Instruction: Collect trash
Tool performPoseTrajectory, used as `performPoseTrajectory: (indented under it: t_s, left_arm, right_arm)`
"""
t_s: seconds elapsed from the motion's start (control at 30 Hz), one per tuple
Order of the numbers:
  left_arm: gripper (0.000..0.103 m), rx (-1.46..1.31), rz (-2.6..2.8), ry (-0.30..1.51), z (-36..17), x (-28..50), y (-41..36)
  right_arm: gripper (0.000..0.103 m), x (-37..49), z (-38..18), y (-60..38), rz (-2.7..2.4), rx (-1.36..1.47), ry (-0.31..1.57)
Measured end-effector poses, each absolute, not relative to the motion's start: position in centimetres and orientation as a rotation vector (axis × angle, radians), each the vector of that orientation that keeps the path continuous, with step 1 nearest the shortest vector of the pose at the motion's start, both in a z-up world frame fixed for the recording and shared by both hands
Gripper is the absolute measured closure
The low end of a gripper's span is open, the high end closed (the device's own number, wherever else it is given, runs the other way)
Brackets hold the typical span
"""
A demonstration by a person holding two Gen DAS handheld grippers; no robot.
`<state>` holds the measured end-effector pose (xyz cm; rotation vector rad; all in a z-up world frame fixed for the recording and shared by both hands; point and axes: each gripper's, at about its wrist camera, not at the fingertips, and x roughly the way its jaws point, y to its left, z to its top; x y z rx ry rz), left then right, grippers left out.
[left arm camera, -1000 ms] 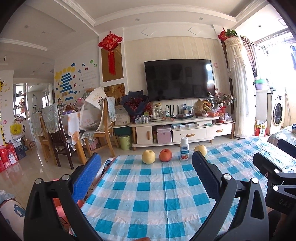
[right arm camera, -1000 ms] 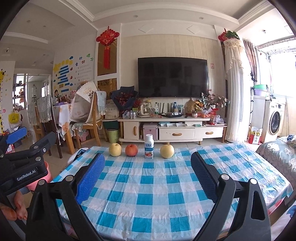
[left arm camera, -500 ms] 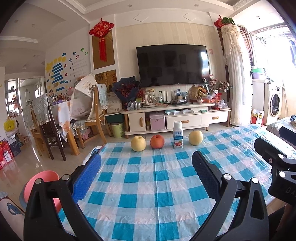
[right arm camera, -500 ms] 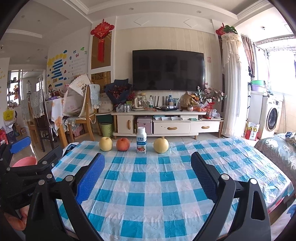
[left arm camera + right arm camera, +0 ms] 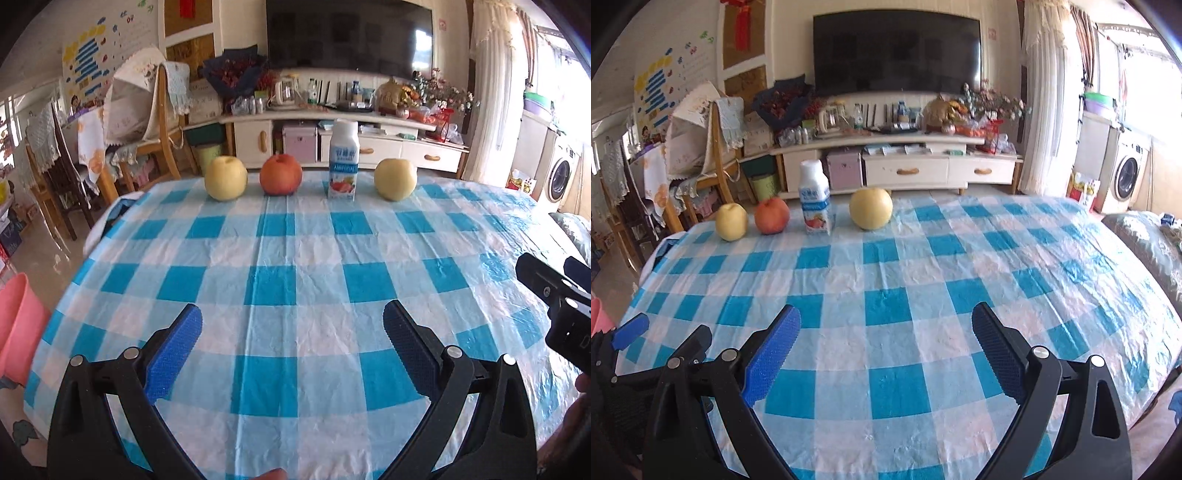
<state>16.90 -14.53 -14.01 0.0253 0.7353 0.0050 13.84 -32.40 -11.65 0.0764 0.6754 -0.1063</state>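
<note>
A white milk carton (image 5: 343,160) with a blue and red label stands upright at the far edge of the blue-checked table (image 5: 295,280); it also shows in the right wrist view (image 5: 815,199). My left gripper (image 5: 291,332) is open and empty above the near middle of the table. My right gripper (image 5: 885,332) is open and empty, to the right of the left one. A pink bin (image 5: 16,328) stands on the floor left of the table.
A yellow apple (image 5: 225,177), a red apple (image 5: 280,174) and another yellow fruit (image 5: 395,179) stand in line with the carton. Wooden chairs (image 5: 159,122) stand beyond the table's left corner. A TV cabinet (image 5: 897,166) and a washing machine (image 5: 1126,181) are behind.
Both grippers have moved forward and lower over the table, so the fruit and carton look nearer. Both stay open and empty.
</note>
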Motion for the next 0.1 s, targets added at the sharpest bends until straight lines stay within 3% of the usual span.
performPoseTrajectory:
  t_s: [0.1]
  left_arm:
    - [0.004, 0.011, 0.017, 0.805, -16.7, 19.7, -15.3]
  right_arm:
    - [0.010, 17.3, -14.5, -33.2, -0.133, 0.071, 0.772]
